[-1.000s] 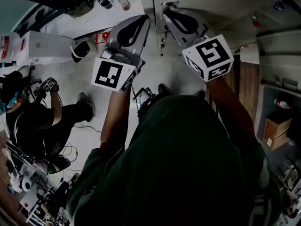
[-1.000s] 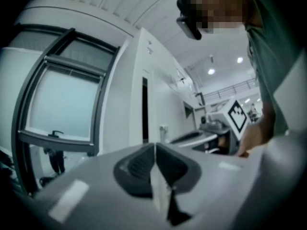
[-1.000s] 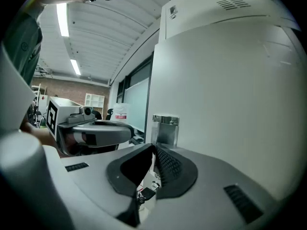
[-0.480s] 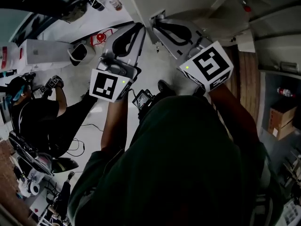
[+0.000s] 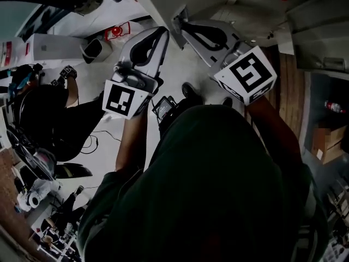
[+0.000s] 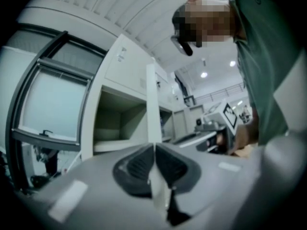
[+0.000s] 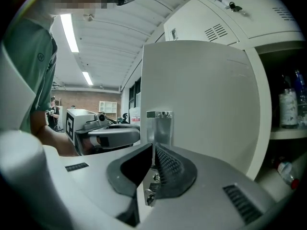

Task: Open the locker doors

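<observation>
White lockers fill the top of the head view. My left gripper [image 5: 164, 33] [image 6: 154, 147] is shut on the thin edge of a white locker door [image 6: 151, 104], which I see edge-on. An open, bare compartment [image 6: 120, 123] lies to its left. My right gripper [image 5: 181, 25] [image 7: 153, 150] is shut on the metal latch plate [image 7: 159, 127] at the edge of a second white door panel [image 7: 206, 99], which stands swung out. Both grippers are close together, side by side. Whose hinges are where is hidden.
An open compartment with bottles [image 7: 289, 108] is on the right of the held panel. Closed upper lockers with vents and a key [image 7: 233, 6] sit above. A person in black [image 5: 49, 119] sits on the floor at the left near a white box [image 5: 52, 49]. A cardboard box [image 5: 327, 146] is low right.
Both grippers stayed shut and moved sideways together. The door edge between them has swung from upright to slanted in the head view, so the doors stand further open.
</observation>
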Demonstrator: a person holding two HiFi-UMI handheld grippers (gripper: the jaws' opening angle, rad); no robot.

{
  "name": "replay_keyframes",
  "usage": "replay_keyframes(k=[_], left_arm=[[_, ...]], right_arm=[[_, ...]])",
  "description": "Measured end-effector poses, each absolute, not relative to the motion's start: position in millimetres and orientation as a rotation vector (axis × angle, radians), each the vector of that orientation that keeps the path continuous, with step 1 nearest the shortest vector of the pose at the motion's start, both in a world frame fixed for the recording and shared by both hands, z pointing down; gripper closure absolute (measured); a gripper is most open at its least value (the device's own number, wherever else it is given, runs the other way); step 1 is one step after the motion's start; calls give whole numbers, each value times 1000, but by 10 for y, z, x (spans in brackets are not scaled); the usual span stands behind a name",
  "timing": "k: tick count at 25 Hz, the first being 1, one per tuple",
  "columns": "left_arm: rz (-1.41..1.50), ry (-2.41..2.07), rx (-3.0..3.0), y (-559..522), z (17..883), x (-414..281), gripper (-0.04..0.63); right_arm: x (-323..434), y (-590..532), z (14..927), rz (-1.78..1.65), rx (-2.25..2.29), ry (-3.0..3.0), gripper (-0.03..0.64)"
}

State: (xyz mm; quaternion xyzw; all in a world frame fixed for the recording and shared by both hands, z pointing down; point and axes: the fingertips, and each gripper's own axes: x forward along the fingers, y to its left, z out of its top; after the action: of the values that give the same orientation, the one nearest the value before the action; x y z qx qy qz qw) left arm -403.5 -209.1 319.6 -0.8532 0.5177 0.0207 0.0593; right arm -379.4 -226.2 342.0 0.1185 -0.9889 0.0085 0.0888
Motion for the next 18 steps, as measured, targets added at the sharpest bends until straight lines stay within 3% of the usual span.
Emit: replay_keyframes(k=[6, 18], left_arm=[[37, 1605, -2586, -1940, 3251, -3714, 589], [-123, 1401, -2642, -1958, 3366, -2336, 591]], right_arm=[[-3345, -2193, 3542, 73, 361, -2933, 609], [-2175, -2210, 3709, 110, 522, -2912, 609]])
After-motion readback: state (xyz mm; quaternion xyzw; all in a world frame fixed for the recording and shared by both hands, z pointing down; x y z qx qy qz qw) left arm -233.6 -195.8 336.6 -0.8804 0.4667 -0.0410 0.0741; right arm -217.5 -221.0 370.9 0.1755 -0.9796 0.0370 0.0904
